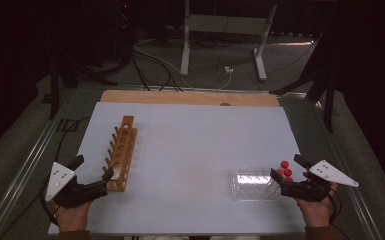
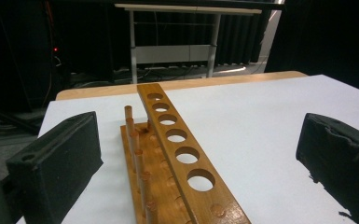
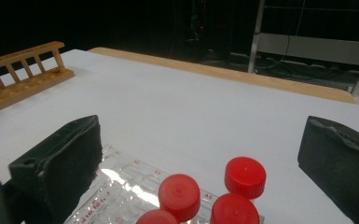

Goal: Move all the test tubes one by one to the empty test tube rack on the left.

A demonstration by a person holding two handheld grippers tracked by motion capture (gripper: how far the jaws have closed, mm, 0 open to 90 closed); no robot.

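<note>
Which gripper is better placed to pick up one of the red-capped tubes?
Right. The right gripper is open directly at the red-capped tubes in the clear tray; the left gripper, also open, sits across the table at the wooden rack.

In the middle of the frame the white table point(image 1: 190, 150) is bare between my two grippers, so I can pass there. At lower left the wooden rack point(image 1: 121, 152) stands just before my left gripper point(image 1: 92, 172). At lower right the clear box point(image 1: 252, 184) and red caps point(image 1: 284, 168) block my right gripper point(image 1: 286, 167).
</note>
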